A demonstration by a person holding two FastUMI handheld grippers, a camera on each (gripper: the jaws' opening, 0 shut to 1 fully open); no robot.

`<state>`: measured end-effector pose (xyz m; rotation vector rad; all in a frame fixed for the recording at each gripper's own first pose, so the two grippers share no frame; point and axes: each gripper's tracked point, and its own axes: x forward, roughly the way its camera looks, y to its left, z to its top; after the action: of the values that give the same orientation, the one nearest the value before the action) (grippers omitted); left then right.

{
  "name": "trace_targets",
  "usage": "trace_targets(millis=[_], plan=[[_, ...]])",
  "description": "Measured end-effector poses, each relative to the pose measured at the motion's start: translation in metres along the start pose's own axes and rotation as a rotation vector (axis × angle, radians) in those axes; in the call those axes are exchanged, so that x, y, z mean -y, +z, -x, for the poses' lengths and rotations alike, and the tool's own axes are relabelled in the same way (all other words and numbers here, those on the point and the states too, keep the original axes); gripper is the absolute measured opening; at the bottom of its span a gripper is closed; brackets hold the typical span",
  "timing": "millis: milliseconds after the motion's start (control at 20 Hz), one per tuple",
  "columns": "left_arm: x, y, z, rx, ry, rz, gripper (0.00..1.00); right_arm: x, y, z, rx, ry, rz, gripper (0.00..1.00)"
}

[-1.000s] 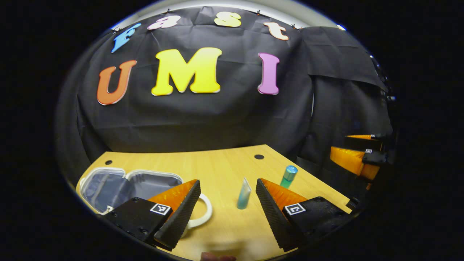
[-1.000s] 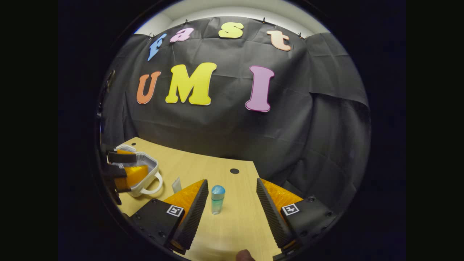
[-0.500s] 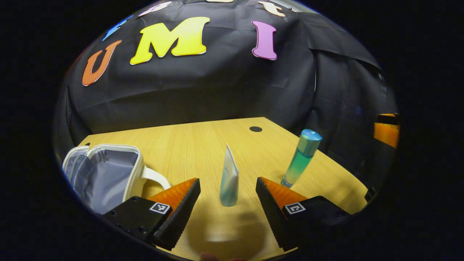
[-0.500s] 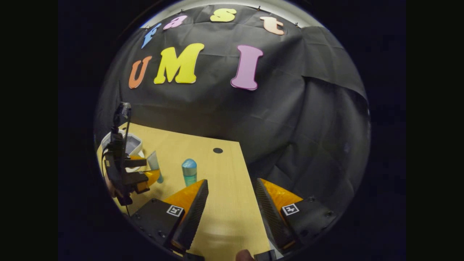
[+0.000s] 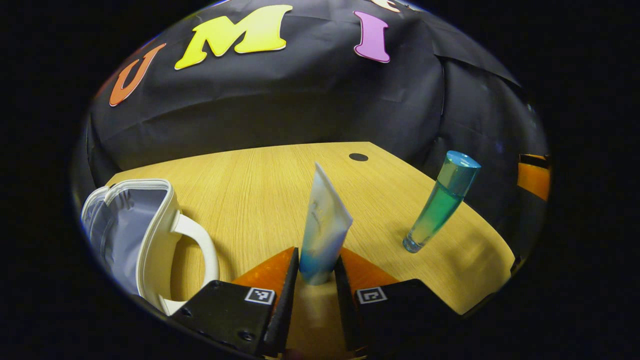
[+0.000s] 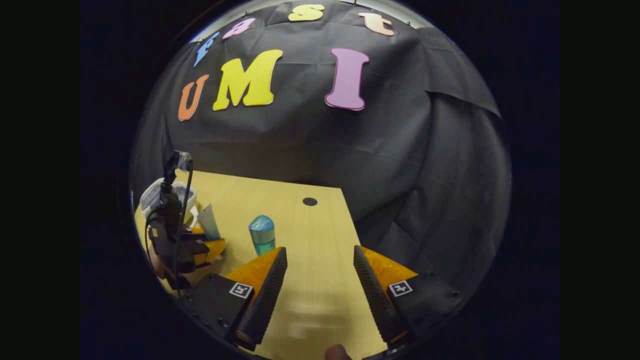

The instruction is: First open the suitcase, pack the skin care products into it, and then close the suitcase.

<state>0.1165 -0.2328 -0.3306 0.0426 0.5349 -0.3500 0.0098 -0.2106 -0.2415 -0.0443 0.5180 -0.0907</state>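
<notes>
Tube [image 5: 322,225] upright btwn left tool [image 5: 316,277] fingers, both touching

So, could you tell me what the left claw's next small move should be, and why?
Probably lift the tube straight up. The left claw appears closed on its lower end, with the tube upright on the table. The white suitcase lies open to that claw's left, so a lift clears the way to carry it over. The right claw is open, near the bottle.
</notes>
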Motion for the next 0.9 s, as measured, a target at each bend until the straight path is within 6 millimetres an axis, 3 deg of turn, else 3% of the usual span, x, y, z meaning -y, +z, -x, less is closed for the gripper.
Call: trace_targets(millis=[50, 100, 200, 250, 300, 500, 550, 600, 900], plan=[[0.002, 0.002, -0.001, -0.005, -0.012, 0.000, 0.50, -0.004, -0.002, -0.003, -0.005, 0.017, 0.003, 0.80], [0.004, 0.002, -0.002, -0.010, -0.024, -0.001, 0.42, -0.006, -0.005, -0.005, -0.011, 0.031, 0.009, 0.80], [0.004, 0.004, 0.000, -0.019, -0.037, -0.001, 0.39, -0.011, -0.012, -0.010, -0.031, 0.055, 0.012, 0.80], [0.004, 0.005, 0.003, -0.024, -0.045, 0.007, 0.44, -0.014, -0.017, -0.012, -0.045, 0.072, 0.006, 0.80], [0.005, 0.009, 0.007, -0.024, -0.056, 0.018, 0.36, -0.020, -0.019, -0.012, -0.054, 0.094, -0.002, 0.80], [0.009, 0.030, 0.024, -0.013, -0.094, 0.055, 0.34, -0.044, -0.031, -0.021, -0.079, 0.175, 0.007, 0.80], [0.007, 0.036, 0.032, -0.011, -0.093, 0.069, 0.41, -0.051, -0.034, -0.025, -0.086, 0.195, 0.008, 0.80], [0.005, 0.042, 0.039, -0.010, -0.088, 0.076, 0.33, -0.055, -0.036, -0.030, -0.093, 0.211, 0.005, 0.80], [-0.027, 0.074, 0.115, 0.013, -0.008, 0.083, 0.33, -0.087, -0.044, -0.070, -0.120, 0.283, -0.027, 0.80]])
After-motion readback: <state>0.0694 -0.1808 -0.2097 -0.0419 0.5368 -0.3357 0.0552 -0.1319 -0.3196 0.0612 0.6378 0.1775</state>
